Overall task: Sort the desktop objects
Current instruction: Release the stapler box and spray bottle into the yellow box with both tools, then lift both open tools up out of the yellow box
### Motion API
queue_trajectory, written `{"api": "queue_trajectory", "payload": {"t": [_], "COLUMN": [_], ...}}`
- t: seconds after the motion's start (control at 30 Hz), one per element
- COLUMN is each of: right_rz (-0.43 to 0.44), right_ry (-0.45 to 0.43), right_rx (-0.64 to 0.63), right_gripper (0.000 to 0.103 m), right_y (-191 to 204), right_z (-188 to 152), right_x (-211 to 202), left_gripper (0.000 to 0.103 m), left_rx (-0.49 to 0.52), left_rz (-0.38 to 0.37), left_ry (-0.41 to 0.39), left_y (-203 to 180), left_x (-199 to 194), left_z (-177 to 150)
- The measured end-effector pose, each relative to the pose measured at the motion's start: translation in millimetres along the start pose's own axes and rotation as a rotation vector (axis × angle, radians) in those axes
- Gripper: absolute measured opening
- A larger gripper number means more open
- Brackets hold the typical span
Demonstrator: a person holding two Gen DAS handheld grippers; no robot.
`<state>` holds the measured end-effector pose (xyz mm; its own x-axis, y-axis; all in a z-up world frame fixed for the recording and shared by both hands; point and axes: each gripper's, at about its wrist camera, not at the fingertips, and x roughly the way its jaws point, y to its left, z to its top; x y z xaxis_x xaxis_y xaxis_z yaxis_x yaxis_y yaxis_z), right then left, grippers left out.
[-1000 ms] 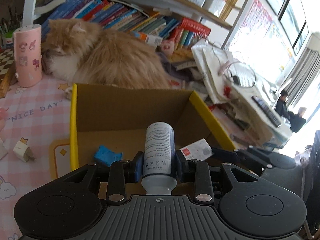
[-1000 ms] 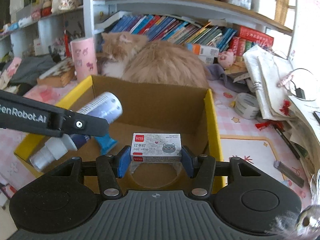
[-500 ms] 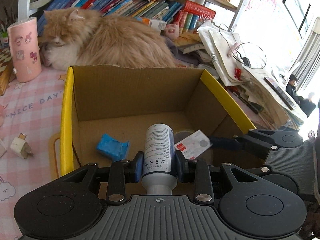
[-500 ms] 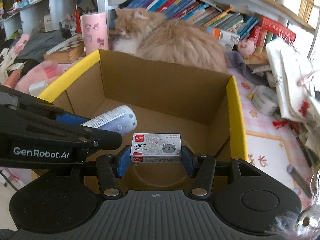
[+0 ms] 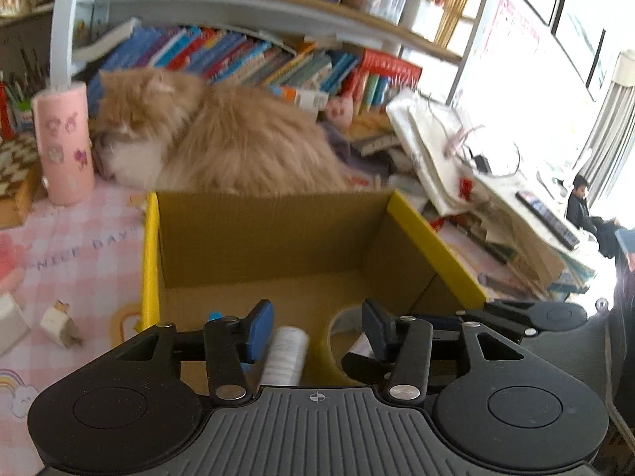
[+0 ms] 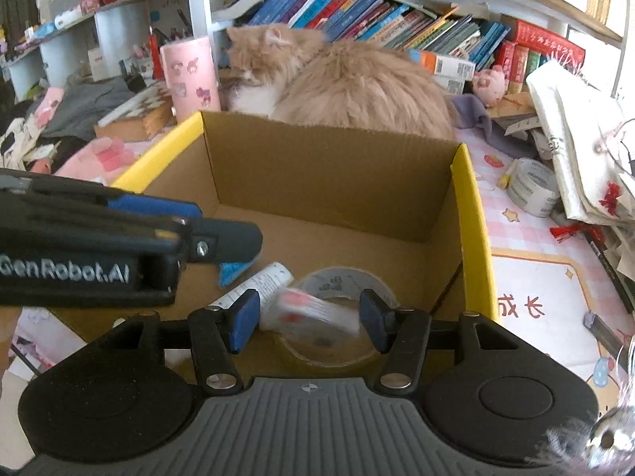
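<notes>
An open cardboard box [image 5: 274,238] with yellow rims [image 6: 474,238] stands in front of both grippers. In the left wrist view my left gripper [image 5: 317,329] is opening, and the white bottle [image 5: 283,357] lies loose below its pads inside the box. The right wrist view shows that bottle [image 6: 258,293] lying on the box floor beside a blue item [image 6: 234,269]. My right gripper [image 6: 309,317] is opening too. The small staple box [image 6: 317,309], blurred and tilted, sits loose between its pads above a clear tape roll [image 6: 341,277]. The left gripper [image 6: 222,226] hangs over the box's left side.
A fluffy orange cat [image 6: 349,79] lies right behind the box. A pink cylinder [image 5: 63,142] stands at the back left, a white plug [image 5: 59,323] on the pink mat left of the box, another tape roll [image 6: 533,186] and piled bags [image 6: 575,139] on the right.
Both grippers have spread their jaws. The bottle has dropped out of the left gripper onto the box floor, and the staple box has slipped free of the right pads.
</notes>
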<state>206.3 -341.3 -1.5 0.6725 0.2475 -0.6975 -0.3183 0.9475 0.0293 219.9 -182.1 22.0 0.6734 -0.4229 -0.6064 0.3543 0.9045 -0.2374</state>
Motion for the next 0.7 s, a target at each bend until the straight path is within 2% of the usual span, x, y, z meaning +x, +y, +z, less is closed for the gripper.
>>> {"api": "queue_trajectory", "payload": {"t": [0.2,0.33,0.53,0.7], "right_rz": [-0.011,-0.025,-0.08,-0.103], "right_ry": [-0.065,-0.102,-0.178,-0.228], "right_rx": [0.042,0.079,0.012,-0.026], "right_gripper": [0.056,0.058,0.058,0.059], "right_y": [-0.7,-1.5,8.3,15.5], "right_z": [0.8,-2.4,-11.2,-16.7], "right_x": [-19.5,-32.6,-53.3,-66.4], "left_gripper": [0.062,0.069,0.07,0.071], "left_rx": [-0.005,-0.006,-0.021,0.002], "left_rz": [0.023,0.062,0.113,0.161], "left_ry": [-0.074,-0.096,-0.129,-0.193], "left_y": [-1.4,0.4,4.1,4.3], "left_x": [-23.4,-38.1,-55.4,-66.4], "left_z": [4.2,0.1,-11.1,-17.1]}}
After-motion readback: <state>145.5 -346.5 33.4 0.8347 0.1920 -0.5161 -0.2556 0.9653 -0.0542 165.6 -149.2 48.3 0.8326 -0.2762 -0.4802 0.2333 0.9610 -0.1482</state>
